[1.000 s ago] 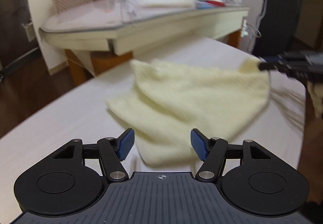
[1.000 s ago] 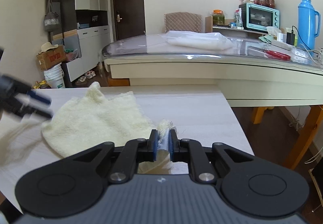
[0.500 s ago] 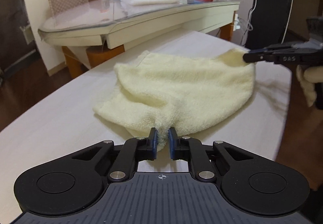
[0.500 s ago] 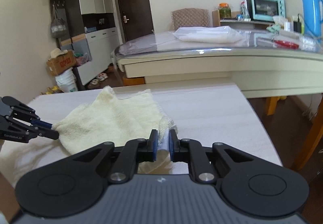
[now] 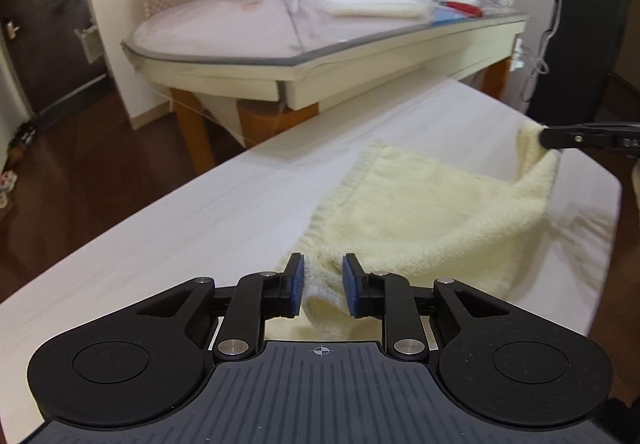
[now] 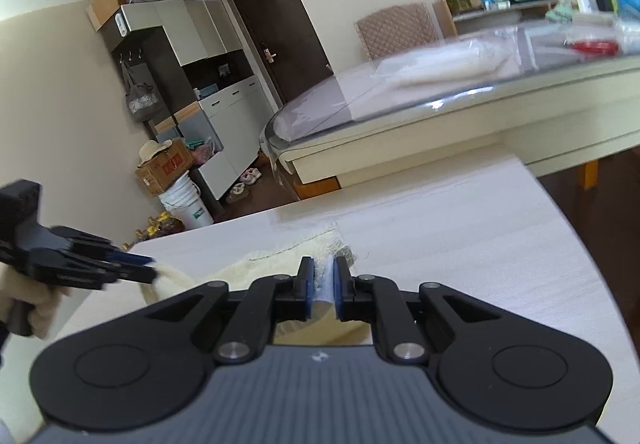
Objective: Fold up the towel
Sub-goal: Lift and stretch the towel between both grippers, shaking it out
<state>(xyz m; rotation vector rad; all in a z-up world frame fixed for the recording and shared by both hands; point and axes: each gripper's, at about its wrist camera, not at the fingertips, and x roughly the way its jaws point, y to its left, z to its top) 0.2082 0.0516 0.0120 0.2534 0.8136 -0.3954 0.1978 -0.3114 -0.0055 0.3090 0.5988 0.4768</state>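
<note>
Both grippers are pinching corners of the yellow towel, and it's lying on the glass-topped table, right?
Not quite. The left gripper and right gripper do each pinch the towel, but it lies on the white table, as the left wrist view shows; the glass-topped table stands behind.

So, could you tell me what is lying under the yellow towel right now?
The towel rests on the white table, with two corners pinched by the left gripper and right gripper. Anything beneath its middle is covered.
</note>
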